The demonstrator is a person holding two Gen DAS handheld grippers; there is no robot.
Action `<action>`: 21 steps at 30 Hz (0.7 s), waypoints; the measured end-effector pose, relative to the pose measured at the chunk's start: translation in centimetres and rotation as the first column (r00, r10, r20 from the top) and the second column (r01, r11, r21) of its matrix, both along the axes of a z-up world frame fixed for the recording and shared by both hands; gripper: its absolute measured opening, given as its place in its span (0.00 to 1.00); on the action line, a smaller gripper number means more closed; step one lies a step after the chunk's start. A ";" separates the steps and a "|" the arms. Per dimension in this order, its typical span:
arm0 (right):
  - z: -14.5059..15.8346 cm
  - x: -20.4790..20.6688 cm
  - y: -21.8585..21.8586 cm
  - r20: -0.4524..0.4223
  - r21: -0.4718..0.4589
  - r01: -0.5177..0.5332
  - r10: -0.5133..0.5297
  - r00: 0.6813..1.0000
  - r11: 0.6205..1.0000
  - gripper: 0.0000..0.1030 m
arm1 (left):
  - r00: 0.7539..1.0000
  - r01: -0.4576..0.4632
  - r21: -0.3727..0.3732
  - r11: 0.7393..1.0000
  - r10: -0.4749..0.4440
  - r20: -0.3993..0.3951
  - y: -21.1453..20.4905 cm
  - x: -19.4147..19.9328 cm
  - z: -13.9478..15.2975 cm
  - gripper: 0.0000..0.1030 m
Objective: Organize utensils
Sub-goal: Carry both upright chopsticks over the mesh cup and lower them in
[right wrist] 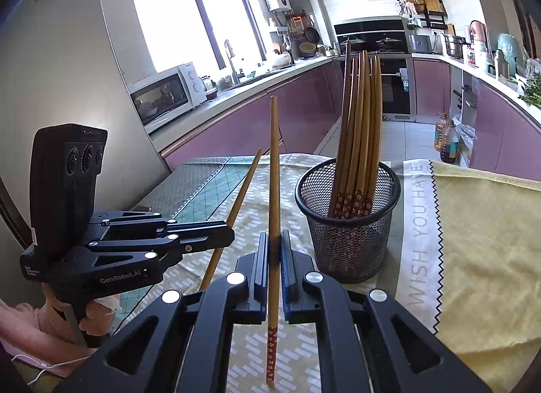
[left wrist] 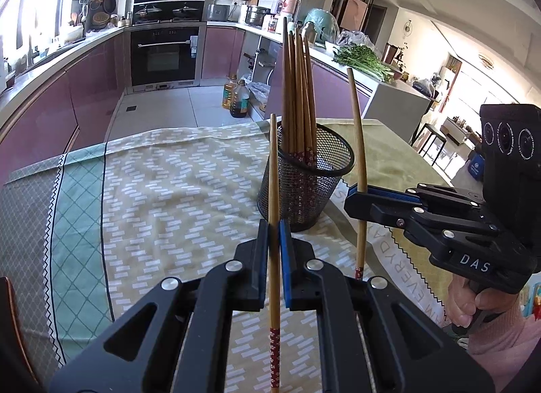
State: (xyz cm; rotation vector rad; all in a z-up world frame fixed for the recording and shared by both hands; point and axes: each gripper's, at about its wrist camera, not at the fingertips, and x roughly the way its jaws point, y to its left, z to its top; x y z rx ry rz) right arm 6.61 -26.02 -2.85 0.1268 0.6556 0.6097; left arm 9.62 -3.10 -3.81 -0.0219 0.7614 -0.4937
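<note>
Bamboo is what I hold in both hands. My left gripper (left wrist: 274, 224) has its blue-padded jaws clamped on a long brown bamboo chopstick with a red flowered end (left wrist: 274, 210), standing nearly upright, flowered end down, at six o'clock in the left wrist view. My right gripper (right wrist: 274, 237) pinches a second brown bamboo chopstick with the same red flowered end (right wrist: 274, 190) the same way, upright, decorated end low above the cloth.

Just beyond, at about one o'clock from each gripper, stands the black wire-mesh cylindrical cup (left wrist: 304, 183) on the patterned green-and-cream tablecloth (left wrist: 162, 190). A bundle of matching bamboo chopsticks (left wrist: 299, 88) already stands inside it, flowered ends down, leaning against the far rim. Seen from the left wrist, the right gripper sits at three o'clock, just beside the cup but not over it.

I judge the job mostly done: I see no loose chopsticks on the cloth, and these two are what is left. Each must be lifted above the rim and lowered in.

Farther off, at twelve o'clock, a black built-in oven (left wrist: 164, 54) sits among purple kitchen cabinets (left wrist: 50, 102).
</note>
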 end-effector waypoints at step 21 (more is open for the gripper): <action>1.0 -0.4 -0.7 0.034 0.012 0.022 -0.022 0.999 1.000 0.05 | 1.000 0.013 -0.035 0.999 -0.012 0.018 0.0 -0.2 1.1 0.07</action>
